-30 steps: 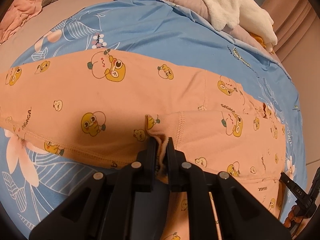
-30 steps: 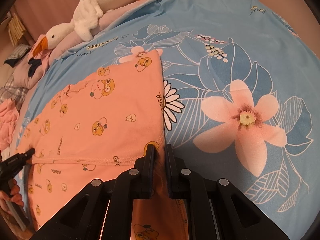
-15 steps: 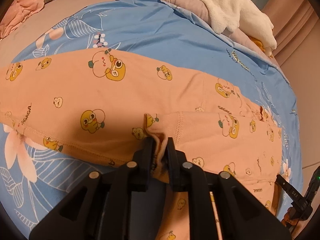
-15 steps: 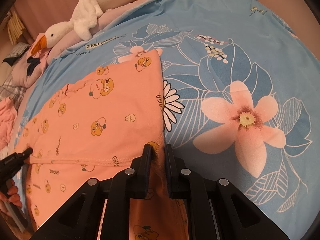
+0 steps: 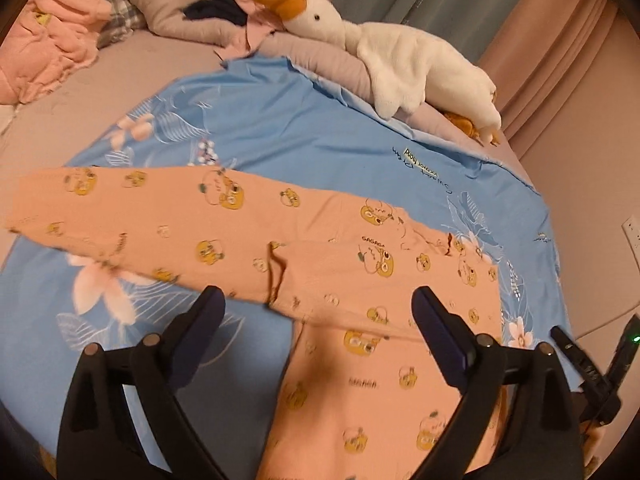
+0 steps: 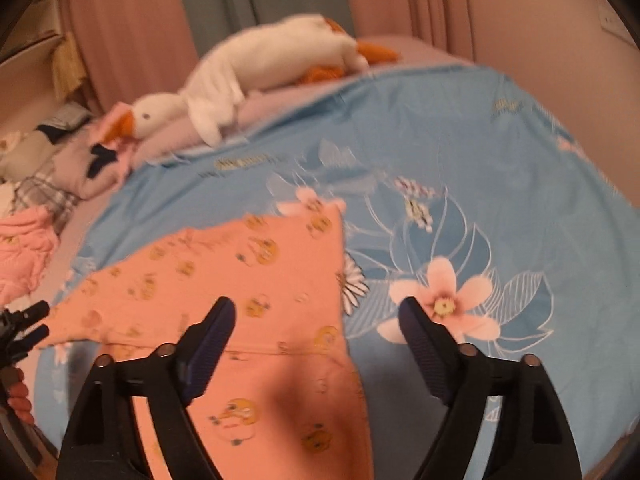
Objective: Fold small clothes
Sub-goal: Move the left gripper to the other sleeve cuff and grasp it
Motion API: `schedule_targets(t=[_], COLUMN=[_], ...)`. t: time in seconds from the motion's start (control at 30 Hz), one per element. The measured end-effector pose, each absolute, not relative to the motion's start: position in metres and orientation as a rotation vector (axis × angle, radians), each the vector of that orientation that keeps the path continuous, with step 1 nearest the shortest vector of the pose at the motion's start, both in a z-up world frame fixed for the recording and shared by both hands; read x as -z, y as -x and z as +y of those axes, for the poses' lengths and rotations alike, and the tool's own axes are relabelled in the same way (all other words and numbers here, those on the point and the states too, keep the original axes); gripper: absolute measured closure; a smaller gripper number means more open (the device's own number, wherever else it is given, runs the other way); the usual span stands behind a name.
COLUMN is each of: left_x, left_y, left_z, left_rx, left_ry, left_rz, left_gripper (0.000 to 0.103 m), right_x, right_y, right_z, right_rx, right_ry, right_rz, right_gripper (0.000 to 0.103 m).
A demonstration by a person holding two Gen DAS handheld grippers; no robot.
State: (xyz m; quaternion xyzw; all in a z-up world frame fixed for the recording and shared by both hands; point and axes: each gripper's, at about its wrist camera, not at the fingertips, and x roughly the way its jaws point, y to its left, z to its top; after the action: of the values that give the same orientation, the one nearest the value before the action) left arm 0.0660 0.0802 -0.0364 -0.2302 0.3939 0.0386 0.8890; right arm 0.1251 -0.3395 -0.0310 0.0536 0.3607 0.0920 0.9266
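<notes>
From the left, the left gripper (image 5: 316,308) hangs over the orange duck-print garment (image 5: 248,232), jaws swinging apart, gripping nothing. The garment lies flat on the blue floral sheet (image 5: 320,136), a plush goose (image 5: 400,52) at one o'clock. The right gripper (image 6: 316,316) likewise spreads wide above the cloth's edge, empty.

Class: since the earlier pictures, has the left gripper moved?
Yes. The left gripper has let go and pulled up and back from the peach garment; its jaws are opening, nothing between them.

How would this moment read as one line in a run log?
left claw: opening, empty | right claw: opening, empty | peach duck-print cotton garment: flat on blue floral bedsheet
</notes>
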Motion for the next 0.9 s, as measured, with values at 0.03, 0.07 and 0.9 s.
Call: schedule_targets(t=[0.03,0.07,0.9], left_x=[0.034,0.032,0.086], left_y=[-0.059,-0.052,0.029], left_z=[0.081,0.083,0.269], left_rx=[-0.088,-0.103,-0.576], left_ry=[0.471,0.469,0.924], left_rz=[0.808,0.796,0.652], left_gripper=[0.008,0.007,0.019], right_x=[0.027,0.021,0.011], right_y=[-0.122,-0.115,-0.075], right_z=[-0.337,-0.333,-0.260], right_rx=[-0.197,-0.215,-0.349], right_ry=[-0.108,-0.105,-0.036], right_rz=[0.728,0.707,0.673], right_gripper=[0.012,0.011,0.011])
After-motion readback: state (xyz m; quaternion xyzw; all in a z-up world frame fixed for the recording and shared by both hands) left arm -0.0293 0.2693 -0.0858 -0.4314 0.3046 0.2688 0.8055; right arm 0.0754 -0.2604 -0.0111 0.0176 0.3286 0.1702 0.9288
